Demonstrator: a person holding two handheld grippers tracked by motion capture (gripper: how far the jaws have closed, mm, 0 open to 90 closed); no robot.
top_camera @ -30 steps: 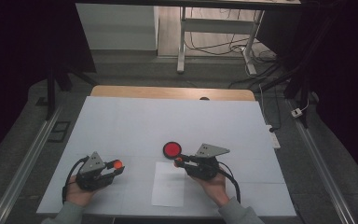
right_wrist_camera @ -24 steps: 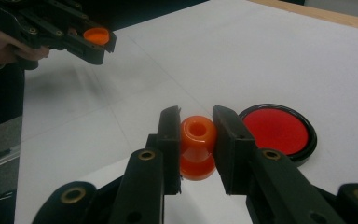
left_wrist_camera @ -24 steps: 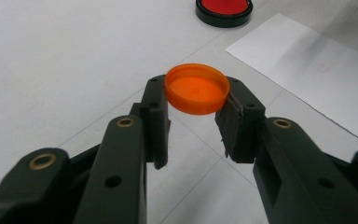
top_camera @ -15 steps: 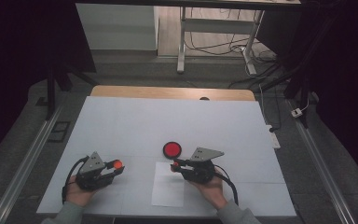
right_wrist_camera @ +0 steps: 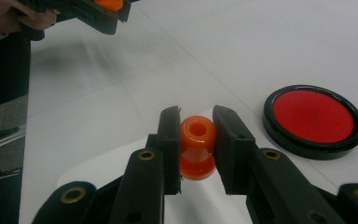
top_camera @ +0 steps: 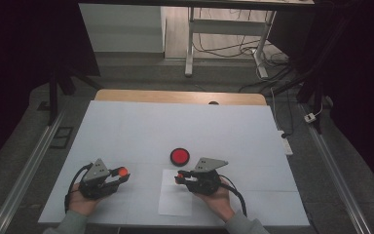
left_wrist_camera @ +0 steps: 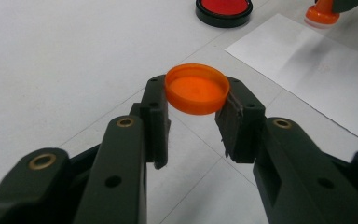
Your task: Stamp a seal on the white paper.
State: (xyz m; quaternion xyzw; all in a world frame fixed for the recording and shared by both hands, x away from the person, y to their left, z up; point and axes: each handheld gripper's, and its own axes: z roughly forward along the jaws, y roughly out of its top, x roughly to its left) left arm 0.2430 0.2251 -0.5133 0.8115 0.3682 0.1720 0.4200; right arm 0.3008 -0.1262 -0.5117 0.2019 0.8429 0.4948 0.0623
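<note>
Right gripper (top_camera: 179,175) clamped on an orange stamp (right_wrist_camera: 197,147), now hanging low over the far edge of the white paper sheet (top_camera: 175,199), stamp face down. A second ago held farther and to the right, just beside the red ink pad (top_camera: 179,156); since then drawn back toward the near side, away from the pad. Probably inked already, with pressing onto the sheet next. Left gripper (top_camera: 121,172) closed on the stamp's orange cap (left_wrist_camera: 197,88), parked over the table (top_camera: 126,126) at near left, unmoved. Ink pad open, just beyond the sheet's far edge.
</note>
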